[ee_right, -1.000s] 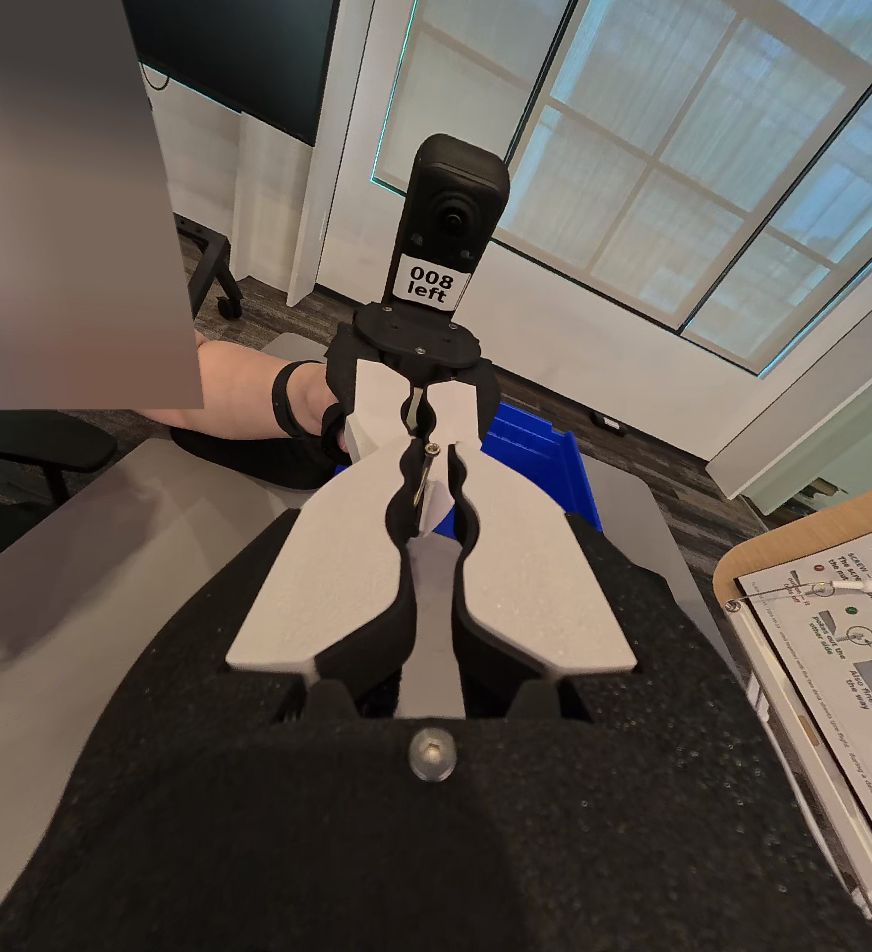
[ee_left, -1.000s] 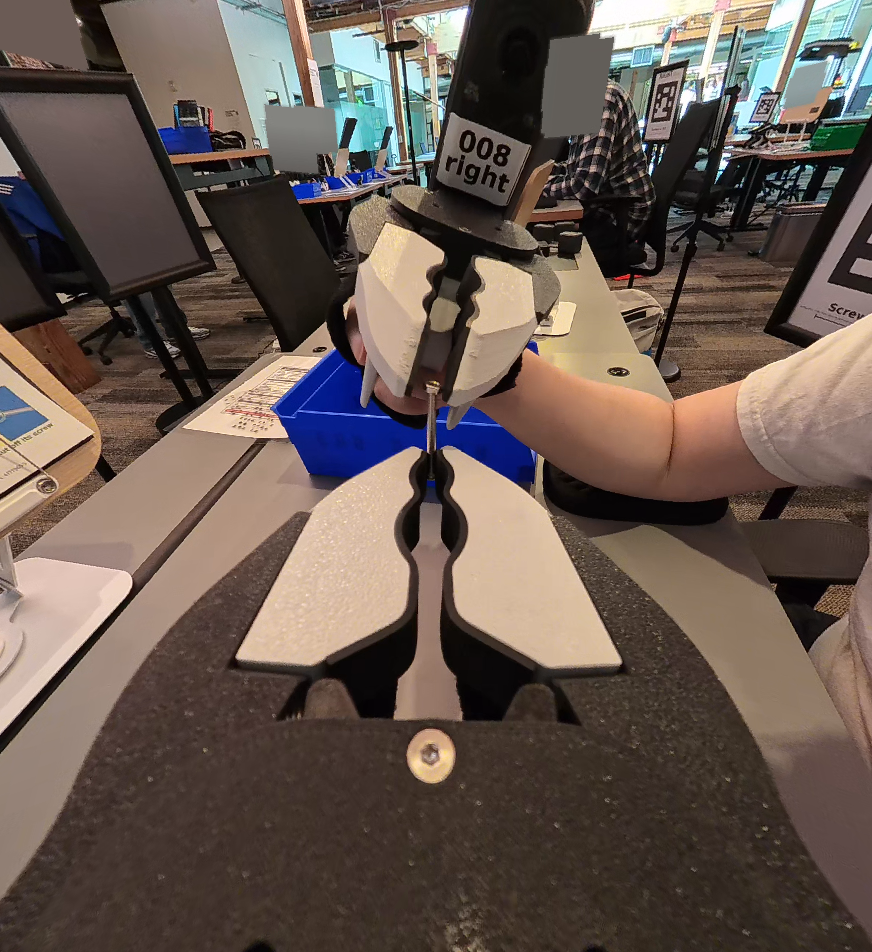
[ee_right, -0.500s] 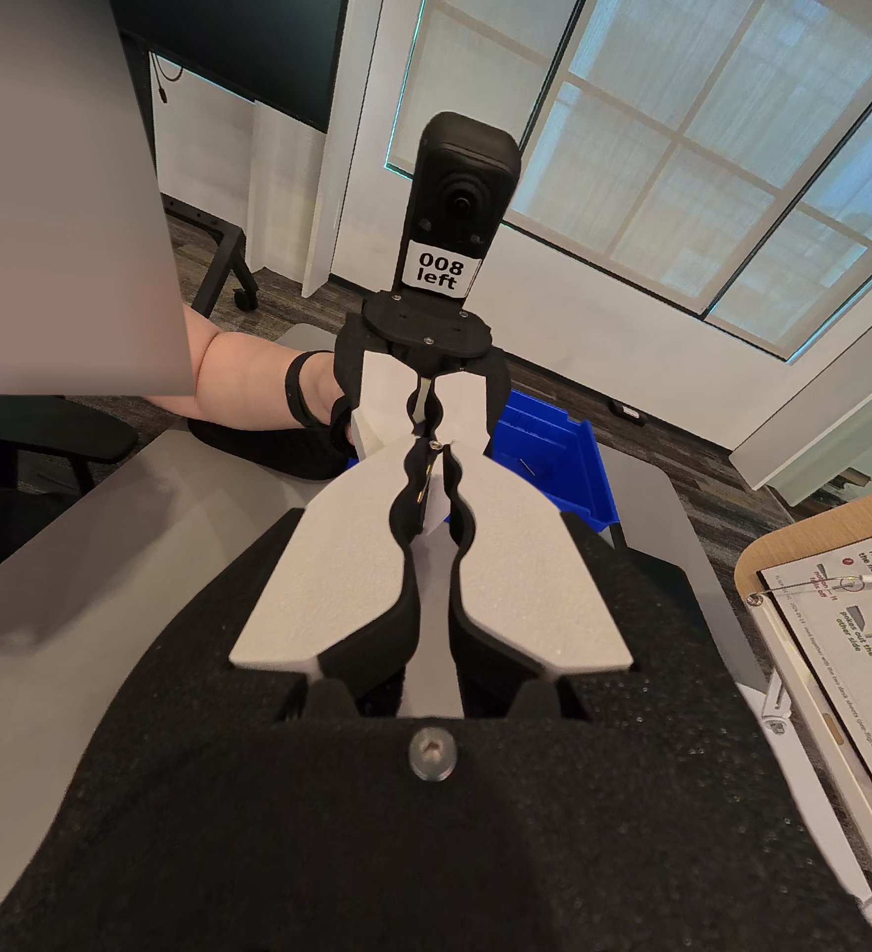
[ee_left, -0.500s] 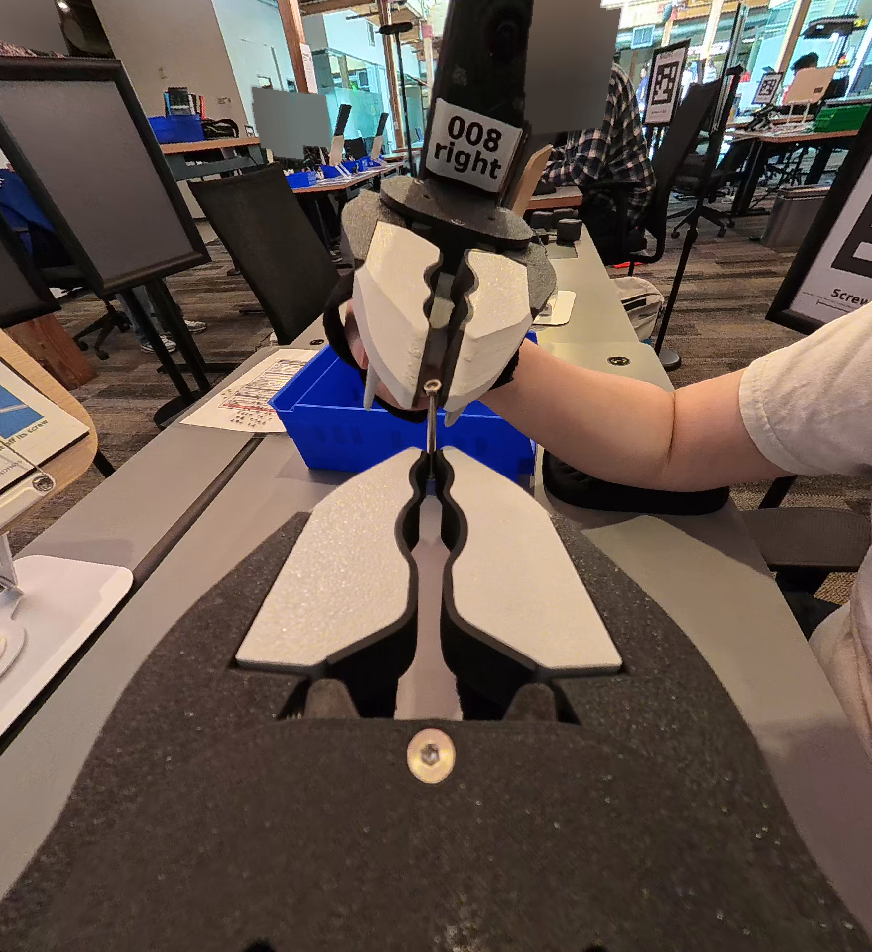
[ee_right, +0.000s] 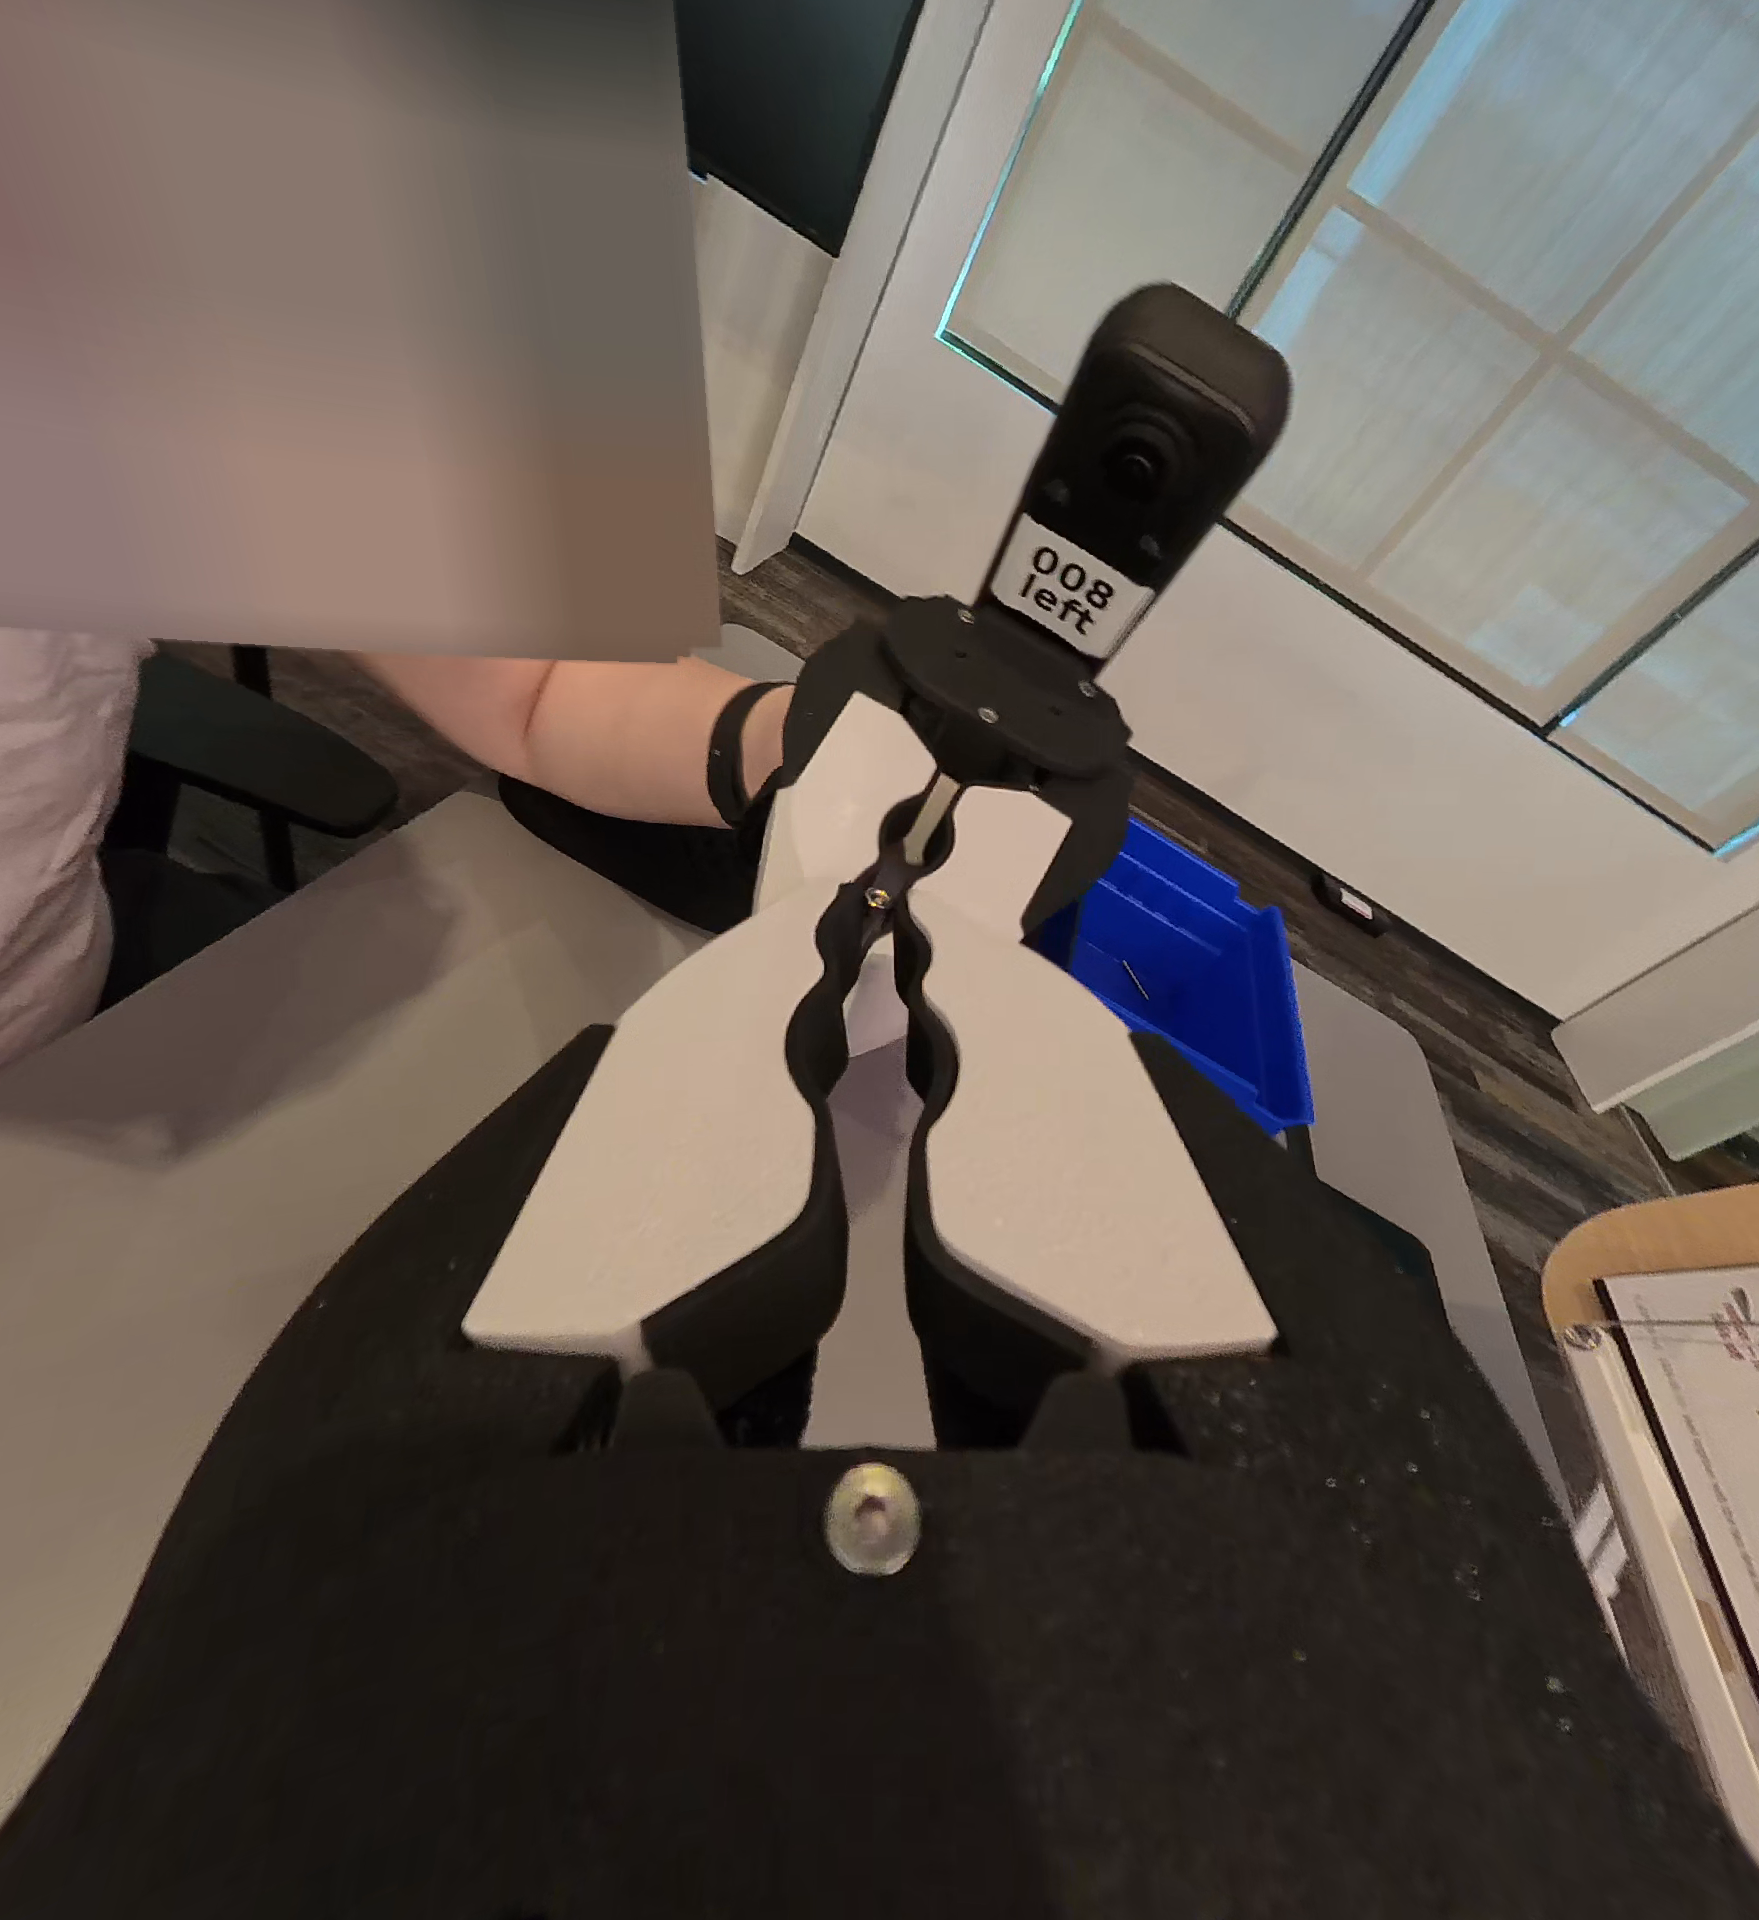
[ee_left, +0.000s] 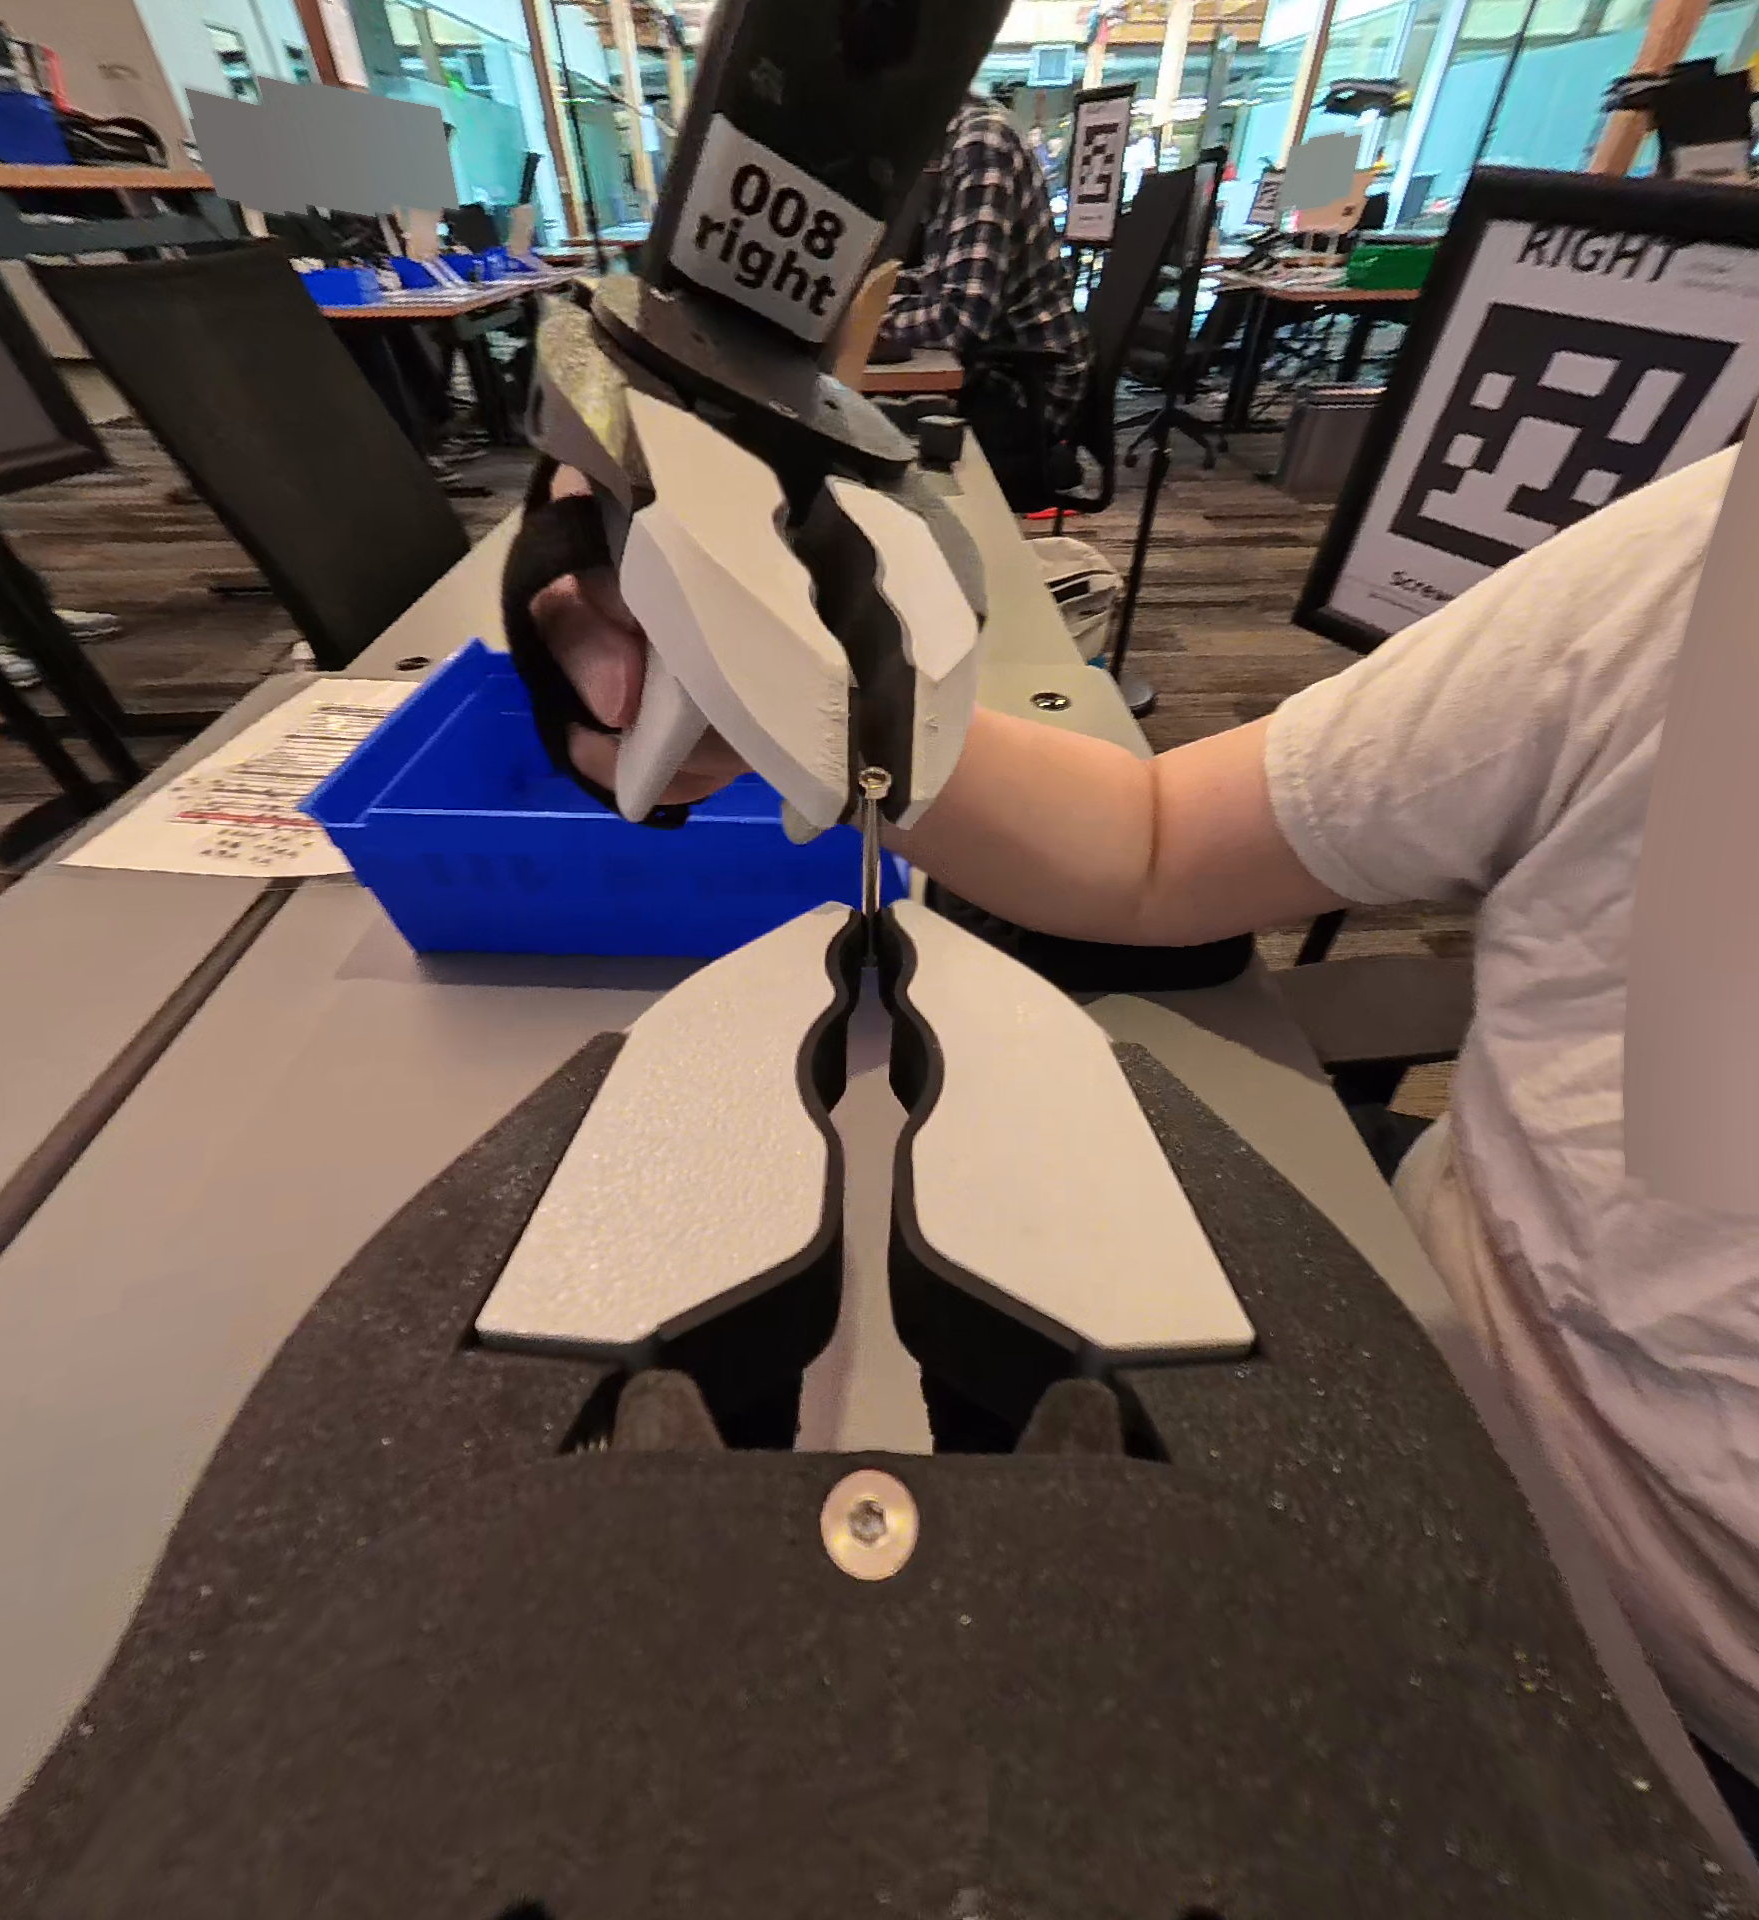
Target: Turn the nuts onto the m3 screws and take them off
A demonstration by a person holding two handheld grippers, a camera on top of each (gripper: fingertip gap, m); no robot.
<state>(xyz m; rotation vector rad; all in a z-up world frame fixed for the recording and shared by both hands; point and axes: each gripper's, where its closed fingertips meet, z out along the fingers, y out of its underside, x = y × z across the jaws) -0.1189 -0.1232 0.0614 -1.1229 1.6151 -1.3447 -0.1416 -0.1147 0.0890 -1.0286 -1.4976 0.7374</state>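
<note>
My left gripper [ee_left: 870, 925] is shut on the lower end of a thin m3 screw [ee_left: 869, 852] that points away from it. My right gripper [ee_left: 870, 802] faces it, tilted to one side, and is shut on the small nut [ee_left: 872, 778] at the screw's far end. In the right wrist view my right gripper [ee_right: 880, 902] pinches the shiny nut [ee_right: 877, 896] at its tips. The left gripper [ee_right: 896, 868] stands just behind, its tips partly hidden. Both are held above the grey table [ee_left: 127, 1039].
A blue bin [ee_left: 542, 862] sits on the table behind the grippers; it holds a loose screw [ee_right: 1133, 977]. A printed sheet [ee_left: 262, 769] lies left of it. An instruction board [ee_right: 1737, 1455] stands at one side. The person's arm [ee_left: 1114, 831] reaches across.
My right gripper has rolled about the screw's axis with the nut in its tips and now sits tilted. My left gripper has kept its hold on the screw and barely moved.
</note>
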